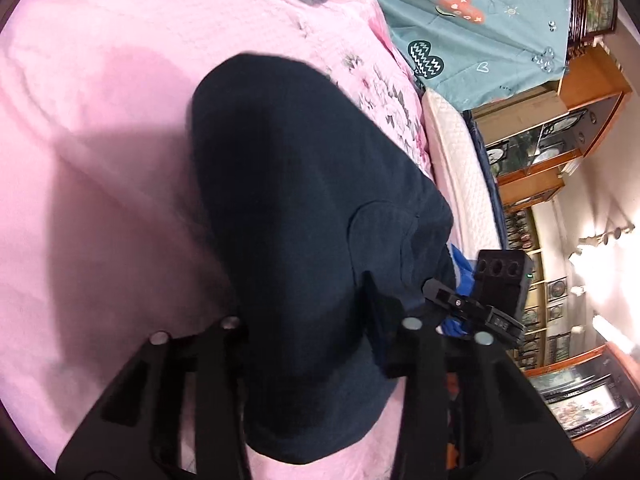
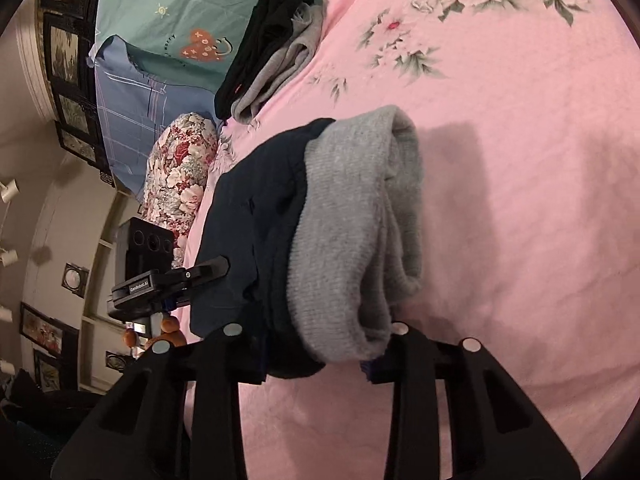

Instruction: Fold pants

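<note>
Left claw (image 1: 312, 332): fingers standing apart, the dark navy soft-fabric pants (image 1: 304, 208) lying between them; whether they are pinching cloth cannot be told.
Right claw (image 2: 316, 340): fingers standing apart around the pants' thick folded end, its grey ribbed knit lining (image 2: 352, 232) showing; grip cannot be told.
Pants: resting bunched on the pink quilted floral bedspread (image 2: 500, 184).
Farther off: a black and grey folded clothes pile (image 2: 272, 52) lying near a teal printed sheet (image 1: 480, 28).
</note>
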Demonstrator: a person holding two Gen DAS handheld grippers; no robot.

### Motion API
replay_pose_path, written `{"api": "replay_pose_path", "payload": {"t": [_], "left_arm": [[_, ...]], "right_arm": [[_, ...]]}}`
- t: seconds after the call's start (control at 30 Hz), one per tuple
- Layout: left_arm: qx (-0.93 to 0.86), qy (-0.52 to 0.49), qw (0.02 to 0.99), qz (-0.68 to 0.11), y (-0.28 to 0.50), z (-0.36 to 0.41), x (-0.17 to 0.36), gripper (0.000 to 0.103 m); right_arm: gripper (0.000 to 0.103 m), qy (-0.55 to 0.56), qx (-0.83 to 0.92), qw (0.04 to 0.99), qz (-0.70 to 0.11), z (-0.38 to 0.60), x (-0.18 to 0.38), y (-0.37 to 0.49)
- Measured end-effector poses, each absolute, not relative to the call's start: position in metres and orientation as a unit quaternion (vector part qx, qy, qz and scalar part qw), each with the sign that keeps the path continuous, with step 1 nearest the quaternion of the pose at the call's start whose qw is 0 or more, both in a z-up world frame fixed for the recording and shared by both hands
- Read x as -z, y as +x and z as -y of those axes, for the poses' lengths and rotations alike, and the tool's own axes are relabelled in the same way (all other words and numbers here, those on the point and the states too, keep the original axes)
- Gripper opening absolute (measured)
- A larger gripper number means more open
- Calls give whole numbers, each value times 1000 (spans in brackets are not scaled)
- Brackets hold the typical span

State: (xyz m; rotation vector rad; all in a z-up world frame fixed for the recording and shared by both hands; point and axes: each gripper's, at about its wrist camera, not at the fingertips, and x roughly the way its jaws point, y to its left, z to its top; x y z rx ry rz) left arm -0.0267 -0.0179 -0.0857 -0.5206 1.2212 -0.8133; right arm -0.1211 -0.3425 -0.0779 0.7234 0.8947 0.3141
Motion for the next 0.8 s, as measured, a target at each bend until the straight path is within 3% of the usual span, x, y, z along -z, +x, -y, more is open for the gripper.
{"api": "replay_pose_path", "payload": {"t": [0.17,0.3,0.43,0.5,0.57,0.63,0.8], "left_arm": [[375,-205,757,-494,-30,5,38,29],[333,-113,815,-460,-43,0,10,29],[288,-61,816,-497,-42,1,38,29],[277,-64,815,-505,-39,-5,57,36],[277,-78,817,-501,-38,-11,63,45],[270,-69,823,-495,-38,-11,63,58],[272,-57,828,-487,-38,-4,64,65]], "right_arm": [[32,318,-171,847,-390,324,41,-117],[32,303,-184,848,-394,301,39,-103],[32,301,-168,831,-436,288,70,-88],[33,280,-172,841,-429,286,72,-91],[48,279,-166,841,-434,287,72,-92],[71,270,-154,842,-441,287,71,-93],[74,287,-161,836,-440,289,75,-86]]}}
